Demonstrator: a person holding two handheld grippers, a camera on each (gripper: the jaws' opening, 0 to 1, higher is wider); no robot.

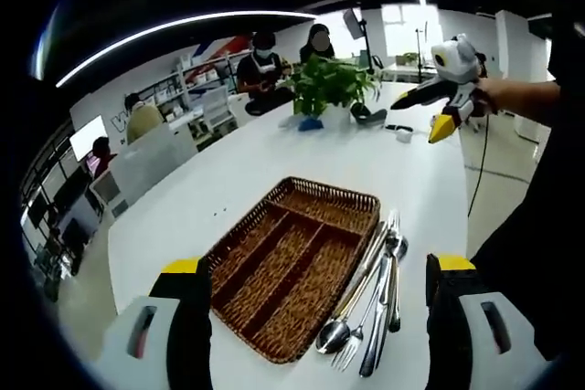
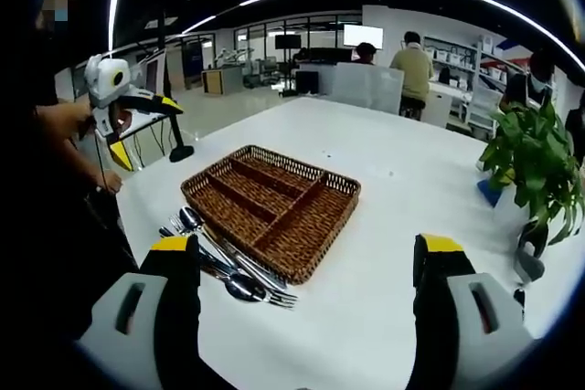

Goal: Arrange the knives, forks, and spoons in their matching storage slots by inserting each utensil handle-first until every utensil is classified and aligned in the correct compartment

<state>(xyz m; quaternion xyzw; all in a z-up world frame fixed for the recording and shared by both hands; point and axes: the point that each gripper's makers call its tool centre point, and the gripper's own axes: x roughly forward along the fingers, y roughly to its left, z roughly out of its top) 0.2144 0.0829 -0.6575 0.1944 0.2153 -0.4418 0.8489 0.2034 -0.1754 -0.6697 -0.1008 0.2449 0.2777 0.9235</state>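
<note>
Brown woven wicker cutlery tray (image 1: 274, 267) and loose steel utensils (image 1: 375, 303) on the white worktop (image 1: 274, 171).
Left hand-held gripper (image 1: 315, 312) and right hand-held gripper (image 2: 306, 294) both gape wide, holding nothing; utensils lie just beside the tray.

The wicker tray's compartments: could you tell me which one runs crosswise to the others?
It is the single compartment at the far end of the wicker tray in the left gripper view. The other three are long parallel slots; this one spans their ends. All look empty.
</note>
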